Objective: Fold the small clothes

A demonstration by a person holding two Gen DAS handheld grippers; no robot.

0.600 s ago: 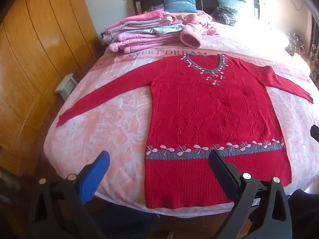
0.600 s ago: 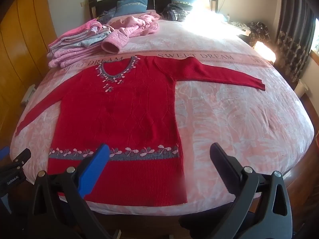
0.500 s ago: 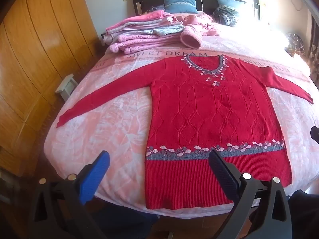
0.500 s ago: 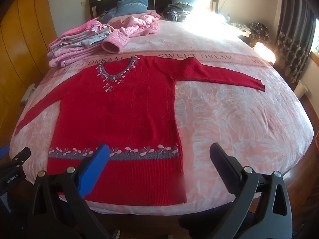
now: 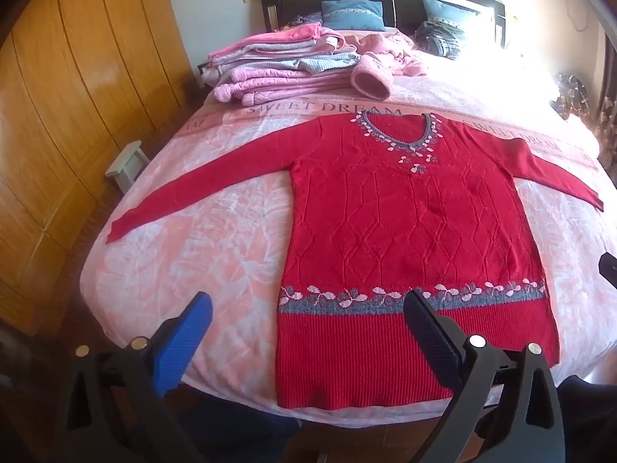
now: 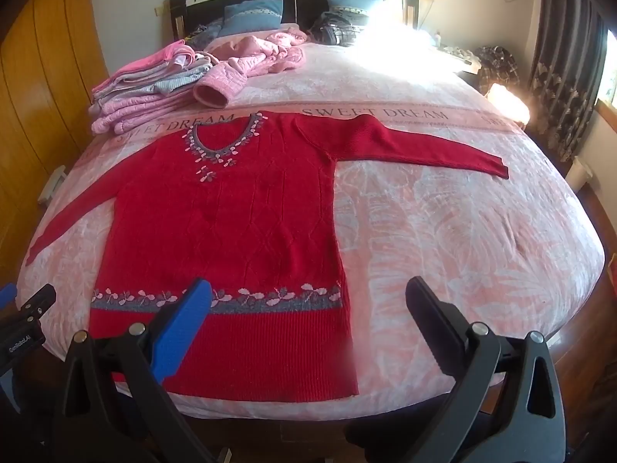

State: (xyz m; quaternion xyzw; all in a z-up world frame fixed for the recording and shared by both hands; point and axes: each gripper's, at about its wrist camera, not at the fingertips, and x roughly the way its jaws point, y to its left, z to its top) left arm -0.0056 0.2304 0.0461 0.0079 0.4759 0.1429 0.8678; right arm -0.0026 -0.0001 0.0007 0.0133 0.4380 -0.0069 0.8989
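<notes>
Both grippers, left (image 5: pixel 308 332) and right (image 6: pixel 308 324), jaws spread, empty; red sweater (image 5: pixel 408 231) flat mid-frame on bed (image 6: pixel 462 250) — loose knit risks single-layer pinch, hem overhang sliding off.

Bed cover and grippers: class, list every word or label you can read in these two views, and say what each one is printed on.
"SWEET DREAM" – on the pink band across the bed cover, above the red sweater; it repeats along the band, partly cut off by the sweater and the pile of folded clothes.
Small white lettering – on the left gripper's black body at the right view's left edge; too small to read surely.
</notes>
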